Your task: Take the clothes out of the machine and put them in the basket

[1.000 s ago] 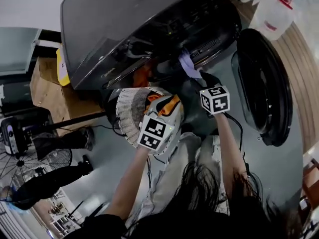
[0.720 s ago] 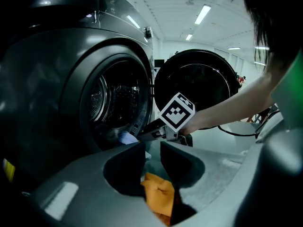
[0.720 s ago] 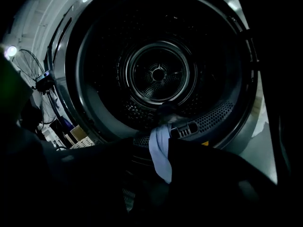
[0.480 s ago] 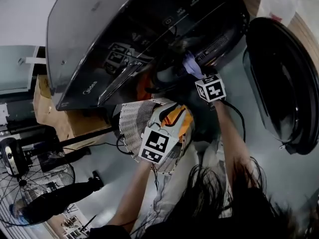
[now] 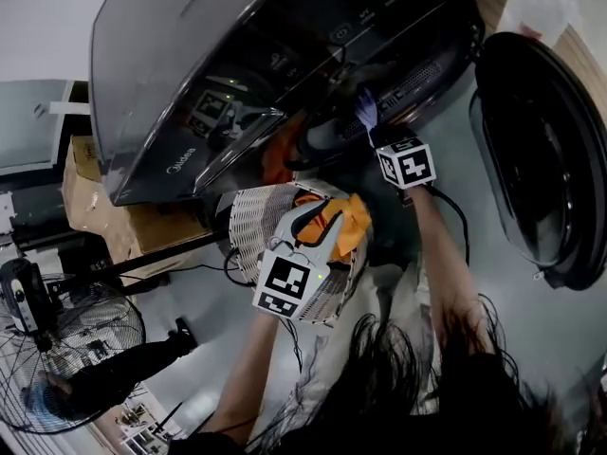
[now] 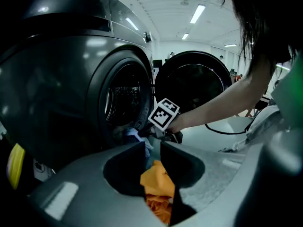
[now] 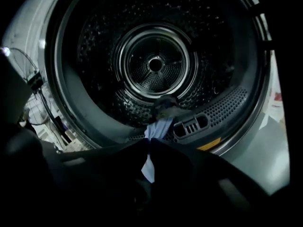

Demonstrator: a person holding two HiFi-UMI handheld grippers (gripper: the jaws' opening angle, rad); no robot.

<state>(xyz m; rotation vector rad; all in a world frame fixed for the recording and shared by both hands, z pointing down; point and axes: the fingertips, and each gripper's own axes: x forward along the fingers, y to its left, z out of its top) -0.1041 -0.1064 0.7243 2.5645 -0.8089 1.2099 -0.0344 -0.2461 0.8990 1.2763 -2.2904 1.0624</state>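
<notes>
Left gripper (image 6: 152, 149) nearest, jaws narrow and clamped on an orange garment (image 6: 158, 188); in the head view it hangs over the white slatted basket (image 5: 248, 226). Beyond, the right gripper (image 7: 147, 148) is at the mouth of the machine (image 5: 190, 55); its jaws have just been closing and now pinch a pale blue cloth (image 7: 158, 126), which trails from the lip of the drum (image 7: 155, 65). Round door (image 5: 541, 150) stands open beside the machine.

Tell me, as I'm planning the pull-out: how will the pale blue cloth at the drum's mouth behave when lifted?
Probably floppy: the pale blue cloth trails bunched into the right gripper, whose jaws have just closed on it. Likely light: it looks thin. It may snag on the perforated lip beneath it.
</notes>
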